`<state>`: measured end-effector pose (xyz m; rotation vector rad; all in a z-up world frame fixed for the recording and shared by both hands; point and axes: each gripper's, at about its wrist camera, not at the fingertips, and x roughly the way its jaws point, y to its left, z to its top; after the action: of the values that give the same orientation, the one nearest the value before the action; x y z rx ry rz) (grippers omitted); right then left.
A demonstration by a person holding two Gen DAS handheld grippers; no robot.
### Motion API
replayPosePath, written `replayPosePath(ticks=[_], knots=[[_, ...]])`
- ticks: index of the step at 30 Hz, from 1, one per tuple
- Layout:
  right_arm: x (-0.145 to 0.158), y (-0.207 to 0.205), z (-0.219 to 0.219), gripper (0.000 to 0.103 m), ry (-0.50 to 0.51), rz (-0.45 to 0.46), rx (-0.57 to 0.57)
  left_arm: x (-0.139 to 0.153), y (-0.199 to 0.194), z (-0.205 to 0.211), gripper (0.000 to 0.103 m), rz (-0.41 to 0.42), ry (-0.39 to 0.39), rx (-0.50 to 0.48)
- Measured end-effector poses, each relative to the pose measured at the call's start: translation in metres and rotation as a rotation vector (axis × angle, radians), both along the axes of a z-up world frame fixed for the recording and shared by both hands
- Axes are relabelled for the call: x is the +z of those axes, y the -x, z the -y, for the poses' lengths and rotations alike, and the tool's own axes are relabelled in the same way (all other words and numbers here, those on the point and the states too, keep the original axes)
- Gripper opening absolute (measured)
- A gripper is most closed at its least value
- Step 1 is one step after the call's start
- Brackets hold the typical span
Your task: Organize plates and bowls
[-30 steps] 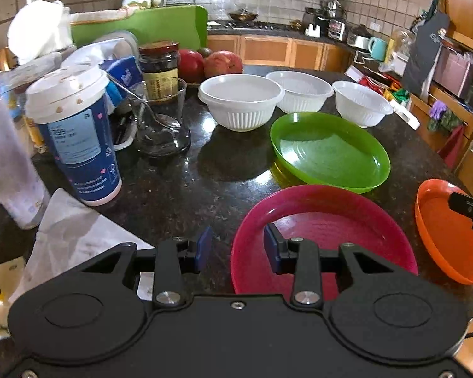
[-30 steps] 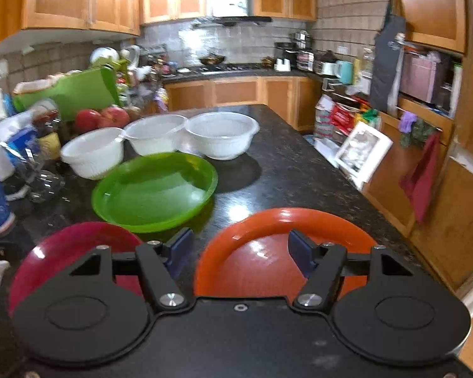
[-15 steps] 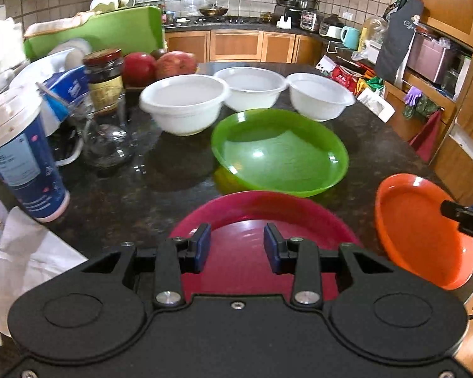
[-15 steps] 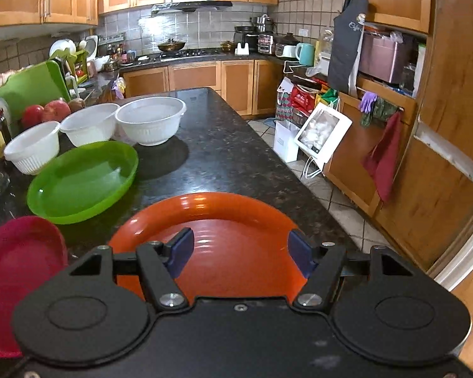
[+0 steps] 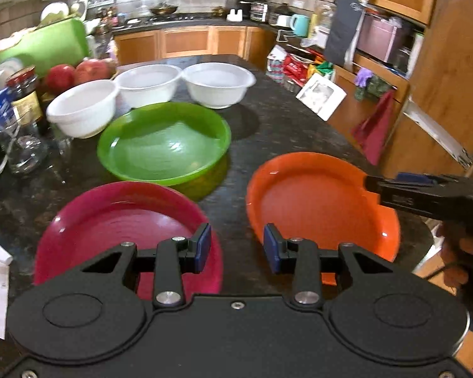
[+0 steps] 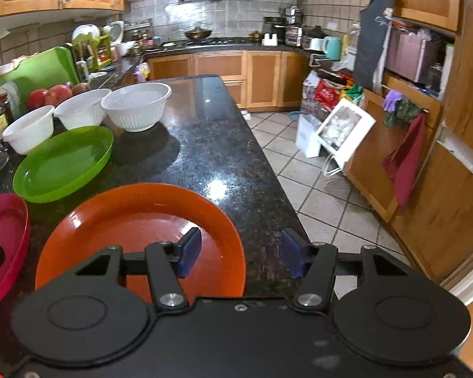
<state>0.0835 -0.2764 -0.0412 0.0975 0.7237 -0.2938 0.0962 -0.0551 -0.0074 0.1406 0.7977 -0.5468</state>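
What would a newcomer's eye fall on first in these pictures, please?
Three bright plates on the dark granite counter stand out: a green plate in the middle, a red plate nearest on the left, and an orange plate on the right by the counter's edge. Behind the green one stand three white bowls in a row. The right gripper straddles the orange plate's rim, closing.

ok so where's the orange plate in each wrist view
Left wrist: orange plate at right of centre, beyond the left gripper's right finger.
Right wrist: orange plate at lower left of centre, under the right gripper's left finger.
Shared landmark: green plate, up-left of it in both.
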Motion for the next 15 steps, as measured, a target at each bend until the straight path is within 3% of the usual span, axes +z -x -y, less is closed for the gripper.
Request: replayPosePath(ticks=[4, 8, 15], knots=[[-0.001, -0.001, 0.006, 0.060, -0.013, 0.015, 0.061, -0.003, 0.002, 0.014, 0.046, -0.010, -0.028, 0.000], [-0.003, -0.004, 0.009, 0.059, -0.014, 0.019, 0.111, -0.011, -0.001, 0.025, 0.046, -0.073, -0.016, -0.016], [-0.010, -0.004, 0.021, 0.054, -0.023, 0.008, 0.172, -0.022, 0.003, 0.043, 0.046, -0.085, -0.064, 0.064]])
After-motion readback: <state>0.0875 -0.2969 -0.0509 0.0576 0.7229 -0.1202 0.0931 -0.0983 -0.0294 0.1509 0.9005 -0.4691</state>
